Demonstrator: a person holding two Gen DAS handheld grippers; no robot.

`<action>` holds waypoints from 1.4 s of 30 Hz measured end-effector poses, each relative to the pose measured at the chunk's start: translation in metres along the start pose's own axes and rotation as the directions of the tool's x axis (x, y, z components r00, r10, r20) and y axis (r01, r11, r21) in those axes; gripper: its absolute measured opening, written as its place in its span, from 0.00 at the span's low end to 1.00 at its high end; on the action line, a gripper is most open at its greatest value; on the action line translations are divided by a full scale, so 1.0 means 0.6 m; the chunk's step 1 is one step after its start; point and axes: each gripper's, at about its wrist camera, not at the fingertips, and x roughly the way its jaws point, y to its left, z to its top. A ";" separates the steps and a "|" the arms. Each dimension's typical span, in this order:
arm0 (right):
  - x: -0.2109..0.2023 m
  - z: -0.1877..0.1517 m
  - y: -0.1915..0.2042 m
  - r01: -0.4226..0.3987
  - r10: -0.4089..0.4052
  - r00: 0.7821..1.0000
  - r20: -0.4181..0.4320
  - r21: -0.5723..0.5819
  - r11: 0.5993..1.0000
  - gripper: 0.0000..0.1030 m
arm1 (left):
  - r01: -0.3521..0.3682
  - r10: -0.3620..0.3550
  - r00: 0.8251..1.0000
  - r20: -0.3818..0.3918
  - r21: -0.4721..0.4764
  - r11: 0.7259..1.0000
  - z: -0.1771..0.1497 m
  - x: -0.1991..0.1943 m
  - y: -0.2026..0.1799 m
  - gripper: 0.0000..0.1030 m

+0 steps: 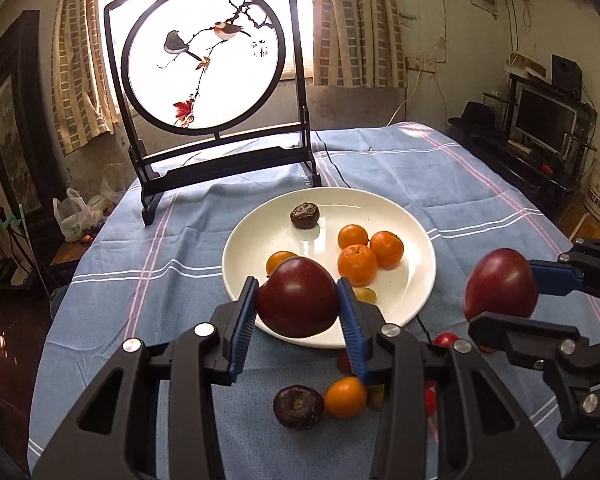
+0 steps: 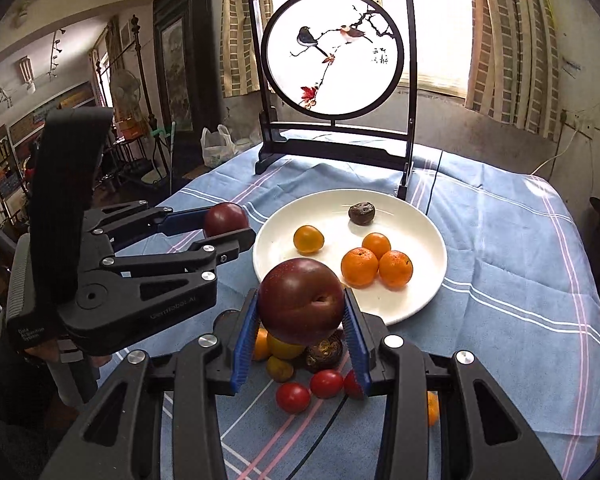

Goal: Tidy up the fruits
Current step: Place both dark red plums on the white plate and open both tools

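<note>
My left gripper (image 1: 298, 304) is shut on a dark red plum (image 1: 298, 298) and holds it over the near rim of the white plate (image 1: 420, 288). My right gripper (image 2: 302, 308) is shut on a second dark red plum (image 2: 302, 306), in front of the plate (image 2: 404, 304); it also shows in the left wrist view (image 1: 500, 288). The plate holds three tangerines (image 2: 360, 267), a yellow-orange fruit (image 2: 308, 239) and a dark wrinkled fruit (image 2: 361, 213). Loose fruit lies on the cloth below the grippers: cherry tomatoes (image 2: 293, 397), a small orange fruit (image 1: 345, 397), a dark round fruit (image 1: 298, 406).
A black-framed bird screen (image 1: 204, 60) stands behind the plate on the blue striped tablecloth (image 1: 480, 184). A thin black cable (image 2: 434, 184) runs across the cloth by the plate. The left gripper's body (image 2: 112, 264) is close on the right gripper's left.
</note>
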 end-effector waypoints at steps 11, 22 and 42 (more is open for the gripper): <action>0.040 0.016 -0.011 -0.011 0.010 0.999 -0.036 -0.009 1.000 0.39 | -0.004 0.005 1.000 -0.027 0.009 1.000 0.012 0.040 0.003 0.38; 0.095 0.048 -0.056 0.025 -0.024 0.997 -0.074 0.007 1.000 0.39 | -0.011 0.011 0.999 -0.045 0.007 1.000 0.027 0.085 0.035 0.38; 0.304 0.125 -0.089 0.077 -0.067 0.974 -0.216 0.041 0.996 0.42 | -0.024 0.032 0.990 -0.140 0.059 0.998 0.025 0.205 0.020 0.41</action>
